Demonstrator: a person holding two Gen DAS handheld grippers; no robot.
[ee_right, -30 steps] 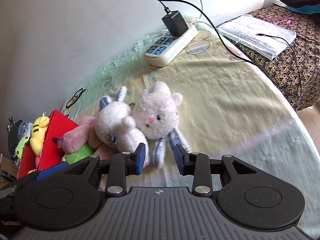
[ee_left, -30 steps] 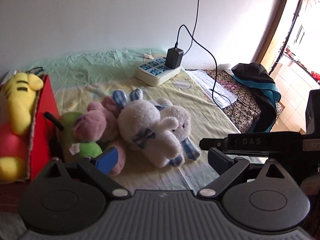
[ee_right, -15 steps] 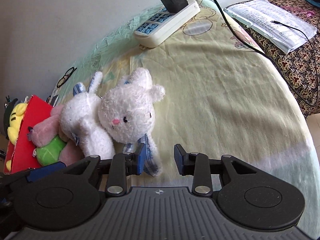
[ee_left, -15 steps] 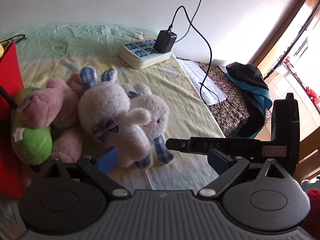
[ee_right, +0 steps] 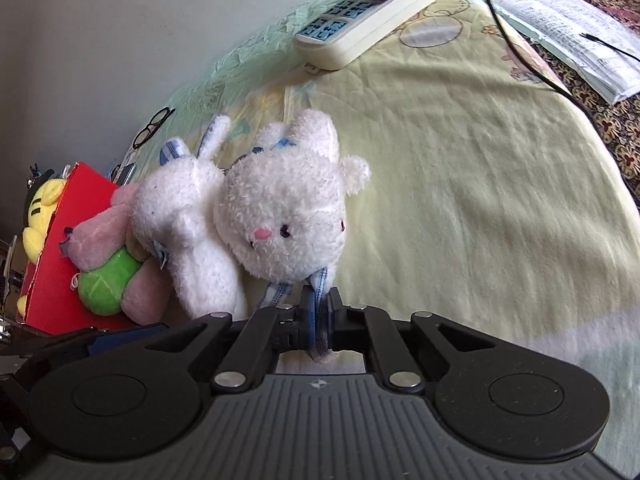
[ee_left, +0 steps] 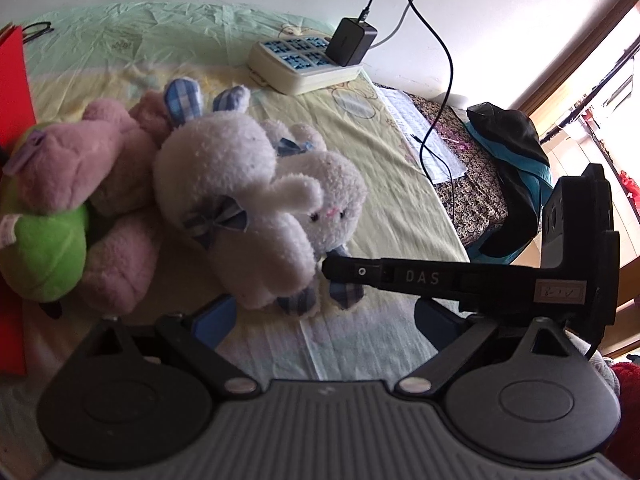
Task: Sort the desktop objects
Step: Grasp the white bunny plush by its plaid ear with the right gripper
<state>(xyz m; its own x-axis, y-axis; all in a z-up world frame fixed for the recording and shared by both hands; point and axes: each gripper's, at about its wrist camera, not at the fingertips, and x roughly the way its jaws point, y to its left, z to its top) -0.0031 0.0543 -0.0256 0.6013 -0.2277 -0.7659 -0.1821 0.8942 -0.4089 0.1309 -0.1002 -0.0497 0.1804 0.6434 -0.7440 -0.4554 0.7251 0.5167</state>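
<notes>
Here, much of the heap is only half seen: the pink plush (ee_left: 72, 168) clutching a green ball (ee_left: 44, 252) is partly buried behind the white rabbit (ee_left: 224, 184), and a second white rabbit (ee_left: 332, 208) lies tucked so close against the first that it is hard to tell where one body ends and the other begins. The red box (ee_right: 60, 248) is cut off at the frame edge in the left camera, which shows only a red strip of it; the right camera shows its side wall and a yellow striped plush (ee_right: 40, 216) poking over the top, hidden from the left view. The left camera alone catches the dark clothing (ee_left: 508, 160) draped off the far end, while the glasses (ee_right: 152, 126) by the wall are clearer from the right. The right gripper (ee_right: 319, 312) has its jaws pinched tight on the checked blue ear (ee_right: 320, 284) of the second rabbit, whose face looks back toward that camera; its body stretches away from the gripper toward the power strip (ee_right: 364, 12), ears nearest the pads. The left gripper (ee_left: 320, 316) hovers with jaws spread wide and nothing between them, just short of the rabbits' feet, all on the pale yellow sheet (ee_right: 460, 160)
</notes>
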